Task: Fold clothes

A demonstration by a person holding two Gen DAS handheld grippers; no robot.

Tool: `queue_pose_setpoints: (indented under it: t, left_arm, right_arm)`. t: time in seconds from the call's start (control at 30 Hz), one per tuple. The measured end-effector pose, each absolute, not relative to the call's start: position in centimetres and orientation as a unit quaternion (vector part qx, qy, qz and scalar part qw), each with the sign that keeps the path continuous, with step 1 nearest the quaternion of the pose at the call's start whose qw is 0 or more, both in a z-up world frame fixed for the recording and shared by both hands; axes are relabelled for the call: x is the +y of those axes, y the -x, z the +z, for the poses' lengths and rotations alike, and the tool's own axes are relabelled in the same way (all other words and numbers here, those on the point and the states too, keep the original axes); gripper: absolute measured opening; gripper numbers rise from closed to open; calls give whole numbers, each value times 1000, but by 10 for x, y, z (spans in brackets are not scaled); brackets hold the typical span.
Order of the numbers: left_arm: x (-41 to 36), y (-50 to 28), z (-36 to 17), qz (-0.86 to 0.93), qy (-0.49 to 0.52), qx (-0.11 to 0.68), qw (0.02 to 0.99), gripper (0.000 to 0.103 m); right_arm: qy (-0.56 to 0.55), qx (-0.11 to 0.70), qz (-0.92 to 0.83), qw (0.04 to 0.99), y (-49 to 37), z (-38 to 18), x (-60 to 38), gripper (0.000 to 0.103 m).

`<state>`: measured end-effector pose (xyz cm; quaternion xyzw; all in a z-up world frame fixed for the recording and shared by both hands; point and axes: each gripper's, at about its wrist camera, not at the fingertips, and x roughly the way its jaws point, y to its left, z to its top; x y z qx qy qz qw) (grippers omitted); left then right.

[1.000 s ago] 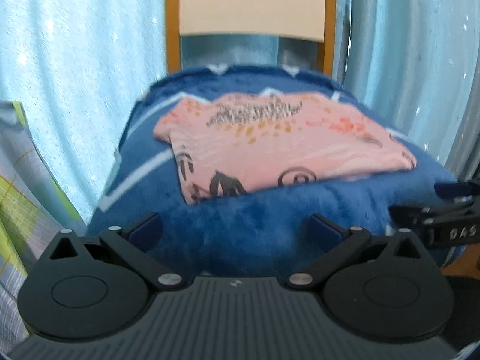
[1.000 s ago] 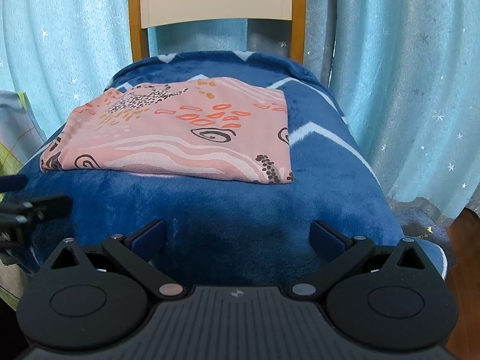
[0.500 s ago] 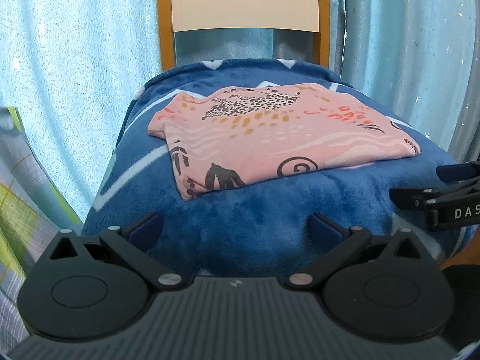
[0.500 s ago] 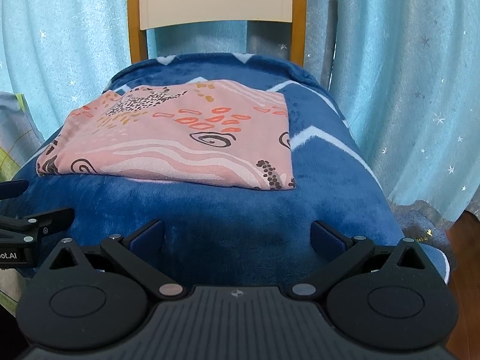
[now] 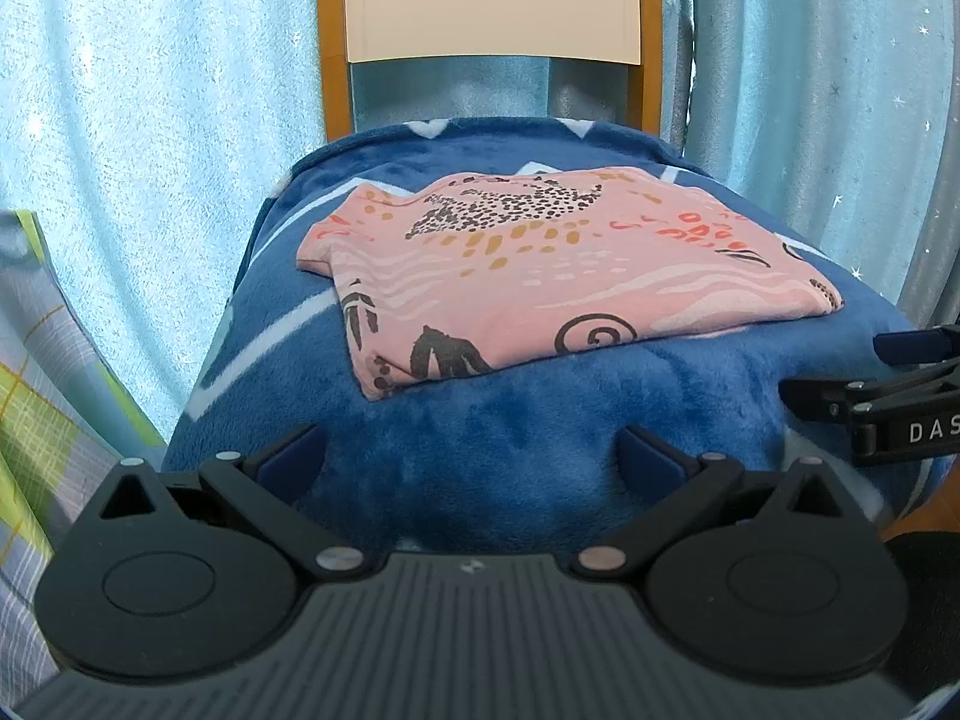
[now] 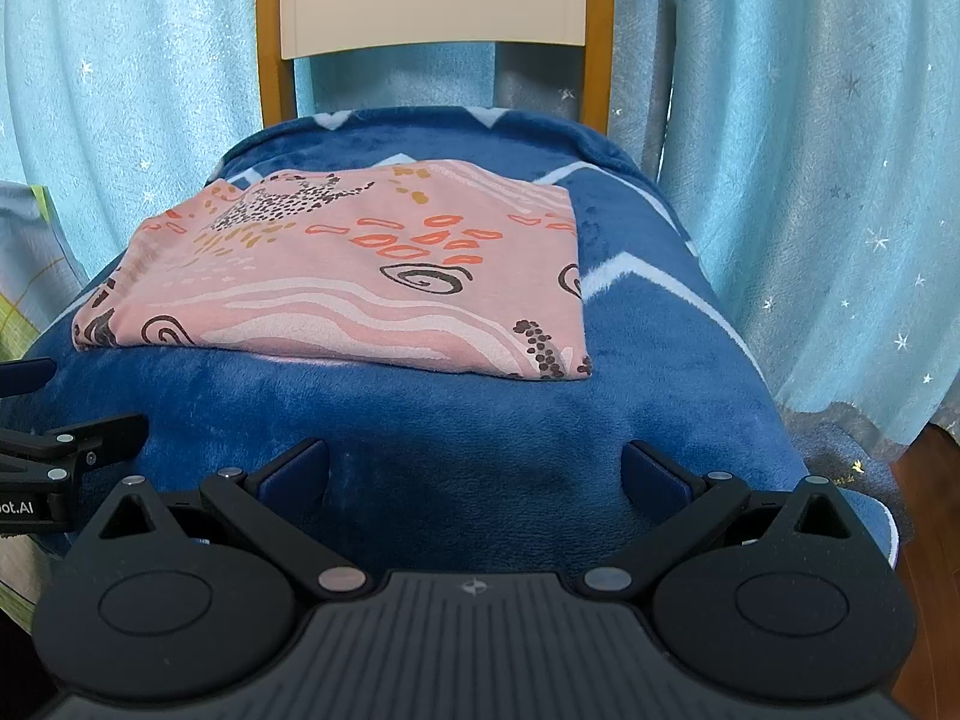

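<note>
Lying folded ahead of both claws, pink patterned shirt [image 5: 558, 276] on blue blanket [image 5: 492, 420], left claw [image 5: 471, 459] spread and empty, right claw [image 6: 474, 465] likewise spread, holding nothing.

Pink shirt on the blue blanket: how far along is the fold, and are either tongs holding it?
Looks done: the pink shirt lies as a flat, tidy rectangle on the blue blanket, edges roughly squared. In hand: nothing; the left tongs and right tongs are both open and short of the shirt's near edge. Left: perhaps one more fold or putting it away; no other unfolded garment is clearly visible.
</note>
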<state>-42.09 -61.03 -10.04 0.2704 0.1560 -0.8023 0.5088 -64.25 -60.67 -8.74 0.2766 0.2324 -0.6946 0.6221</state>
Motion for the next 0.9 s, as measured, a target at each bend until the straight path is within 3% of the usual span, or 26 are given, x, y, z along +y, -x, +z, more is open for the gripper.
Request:
queue_pose_setpoints:
  t: [0.9]
  left_arm:
    - [-613,423,-100,-801,-267,156,512,103]
  right_arm:
    - [-273,233,-694,624,642,-88,-607,103]
